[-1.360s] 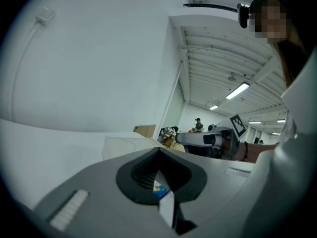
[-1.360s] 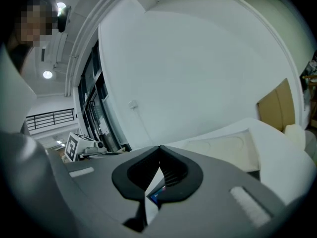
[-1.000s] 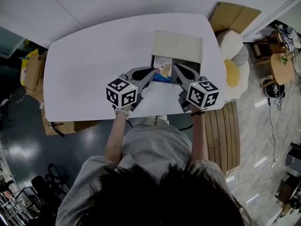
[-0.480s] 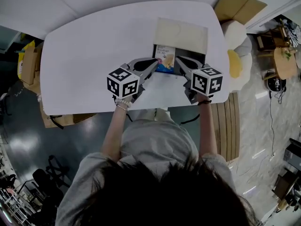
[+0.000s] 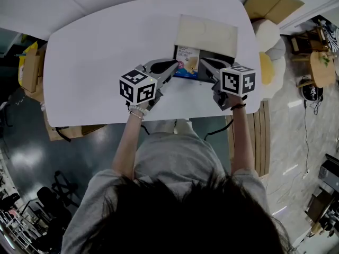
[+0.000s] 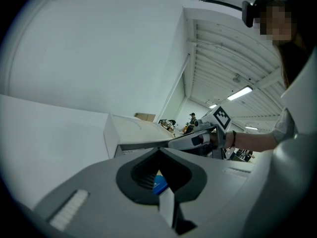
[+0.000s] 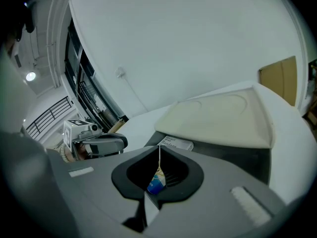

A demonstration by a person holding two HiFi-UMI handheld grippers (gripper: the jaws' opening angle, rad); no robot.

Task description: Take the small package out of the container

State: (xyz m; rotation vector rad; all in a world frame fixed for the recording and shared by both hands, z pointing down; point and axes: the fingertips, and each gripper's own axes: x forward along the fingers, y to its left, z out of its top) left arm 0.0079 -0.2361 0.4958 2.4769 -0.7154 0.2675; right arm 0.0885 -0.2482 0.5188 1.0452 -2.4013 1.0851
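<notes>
A dark container point(image 5: 228, 57) with its cream lid point(image 5: 206, 32) folded back stands on the white table point(image 5: 95, 52). Inside lies the small white and blue package point(image 5: 186, 62). My left gripper point(image 5: 175, 63) is at the package's left side and my right gripper point(image 5: 203, 62) at its right, both shut and holding nothing. In the left gripper view the shut left gripper point(image 6: 159, 150) shows a bit of blue package point(image 6: 159, 185) through its opening. In the right gripper view the right gripper point(image 7: 159, 148) points at the container point(image 7: 223, 152), where the package's printed top point(image 7: 176, 143) shows.
The table's near edge point(image 5: 175, 121) runs just under both hands. Beside the table on the right are a cream and yellow cushion point(image 5: 266, 41), a cardboard box point(image 5: 273, 1) and a wooden bench point(image 5: 259, 136). Cardboard boxes point(image 5: 32, 73) stand at the left.
Both grippers have sunk and come forward from the package's near end to either side of it. Their jaws have stayed shut.
</notes>
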